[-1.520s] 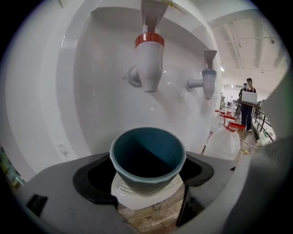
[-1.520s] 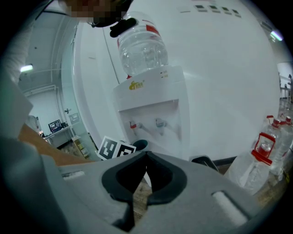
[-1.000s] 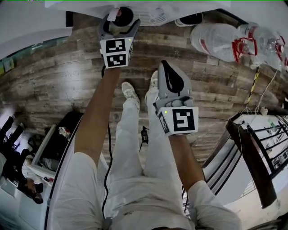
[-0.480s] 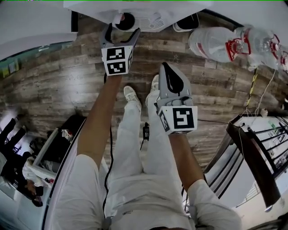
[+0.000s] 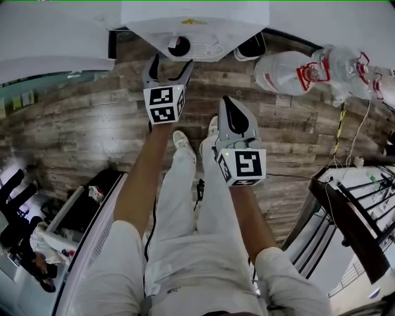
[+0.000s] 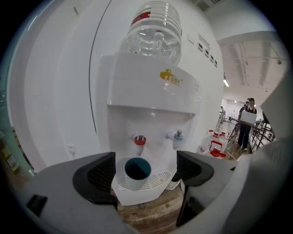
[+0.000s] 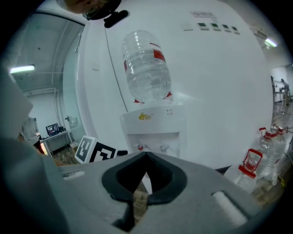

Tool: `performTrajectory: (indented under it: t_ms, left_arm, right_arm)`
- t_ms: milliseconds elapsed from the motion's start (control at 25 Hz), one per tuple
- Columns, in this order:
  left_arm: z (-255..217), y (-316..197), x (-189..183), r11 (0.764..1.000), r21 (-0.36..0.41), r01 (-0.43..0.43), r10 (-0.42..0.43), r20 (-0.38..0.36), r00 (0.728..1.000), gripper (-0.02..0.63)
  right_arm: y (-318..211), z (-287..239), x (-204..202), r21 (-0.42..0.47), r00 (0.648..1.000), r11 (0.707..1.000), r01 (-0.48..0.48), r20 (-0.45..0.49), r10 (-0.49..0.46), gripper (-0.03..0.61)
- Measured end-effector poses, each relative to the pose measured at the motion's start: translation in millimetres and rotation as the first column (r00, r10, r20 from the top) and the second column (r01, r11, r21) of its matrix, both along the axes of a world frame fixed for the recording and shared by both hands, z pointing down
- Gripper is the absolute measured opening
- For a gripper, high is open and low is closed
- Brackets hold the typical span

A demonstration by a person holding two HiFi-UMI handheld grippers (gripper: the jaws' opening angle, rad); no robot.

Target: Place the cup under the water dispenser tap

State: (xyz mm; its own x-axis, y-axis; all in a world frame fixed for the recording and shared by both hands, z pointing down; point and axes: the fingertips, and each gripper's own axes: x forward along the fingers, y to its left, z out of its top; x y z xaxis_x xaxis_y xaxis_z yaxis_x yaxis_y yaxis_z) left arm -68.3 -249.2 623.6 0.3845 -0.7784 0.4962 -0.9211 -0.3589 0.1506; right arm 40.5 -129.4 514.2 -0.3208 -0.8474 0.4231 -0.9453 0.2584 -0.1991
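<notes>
**Cup on the drip tray, left gripper spread wide of it**

The left gripper (image 5: pixel 168 66) points at the water dispenser (image 5: pixel 194 18) with its jaws spread wide and nothing pinched between them. In the left gripper view (image 6: pixel 145 167) the cup (image 6: pixel 136 176) shows in the gap between the two dark pads but lies ahead of them, touching neither. It is a pale cup with a dark blue-green inside. It stands upright on the slotted drip tray (image 6: pixel 158 180), toward the tray's left end as that gripper sees it, right below the red tap (image 6: pixel 139 139). The blue tap (image 6: pixel 177 135) lies ahead and to the right of the cup, with nothing under it. Higher up ahead of the jaws, a clear water bottle (image 6: pixel 152 32) sits upside down in the dispenser's top.

From the head view the cup (image 5: pixel 180 45) shows as a dark round mouth just past the left gripper's fingertips, tucked in under the dispenser's white front.

The right gripper (image 5: pixel 229 106) is held farther back from the dispenser and to the right of the left one, above the wooden floor (image 5: pixel 80 117). Its jaws are pressed together, and the right gripper view (image 7: pixel 146 156) shows nothing between them. Well to this gripper's right, spare water bottles (image 5: pixel 302 68) lie on the floor.
</notes>
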Motion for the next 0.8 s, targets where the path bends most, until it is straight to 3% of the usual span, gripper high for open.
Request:
performTrajectory:
  t_ms: [320,800]
  left_arm:
    - [-92,30,-5,0.999,0.046,-0.006,0.007,-0.035,0.999,0.372]
    - [-225,87,-3,0.996,0.090,-0.022,0.029,-0.080,0.996,0.234]
  right_arm:
    - [16,-69,-15,0.035,1.000,0.999,0.005,0.025,-0.006,0.000]
    - [30,-172,-17,0.081,0.999,0.996,0.032,0.035,-0.034,0.000]
